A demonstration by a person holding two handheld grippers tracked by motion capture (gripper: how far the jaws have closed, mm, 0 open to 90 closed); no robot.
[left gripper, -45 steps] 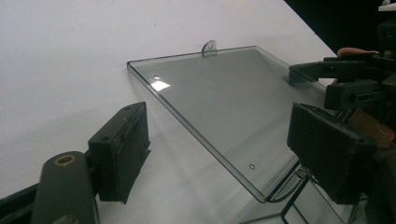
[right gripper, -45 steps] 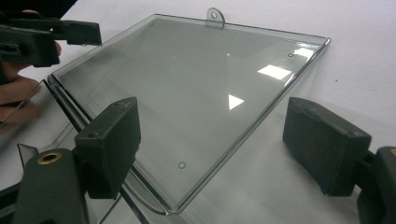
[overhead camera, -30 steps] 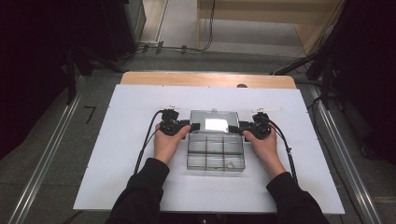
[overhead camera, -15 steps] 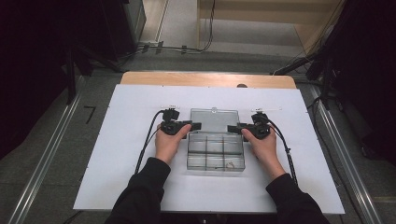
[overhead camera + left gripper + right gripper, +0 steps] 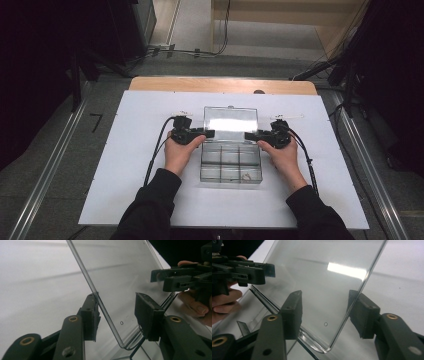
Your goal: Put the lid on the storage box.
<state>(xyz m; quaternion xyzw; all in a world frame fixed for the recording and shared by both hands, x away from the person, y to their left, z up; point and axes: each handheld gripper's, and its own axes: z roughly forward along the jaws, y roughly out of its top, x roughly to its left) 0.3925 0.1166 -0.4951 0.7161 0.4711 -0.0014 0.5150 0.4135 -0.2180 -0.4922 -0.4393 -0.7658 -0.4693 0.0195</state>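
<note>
A clear plastic compartment box [image 5: 231,167] lies mid-table with its lid [image 5: 231,122] raised and leaning back. My left gripper [image 5: 209,133] is at the lid's left edge and my right gripper [image 5: 248,135] at its right edge. In the left gripper view the lid [image 5: 120,277] edge runs between the jaws of the left gripper [image 5: 117,312], close to one pad and clear of the other. The right gripper view shows the lid [image 5: 319,282] edge likewise between the jaws of the right gripper [image 5: 325,310]. Both pairs of jaws have just been closing around the lid and stand open.
The box sits on a white board [image 5: 150,165] laid over a wooden table [image 5: 220,85]. Black cables [image 5: 155,155] trail from each gripper toward the person. A small item [image 5: 246,175] lies in a front right compartment. Metal rails [image 5: 50,170] flank the table.
Both pairs of jaws have narrowed around the lid's side edges. The hands and the box have stayed where they were.
</note>
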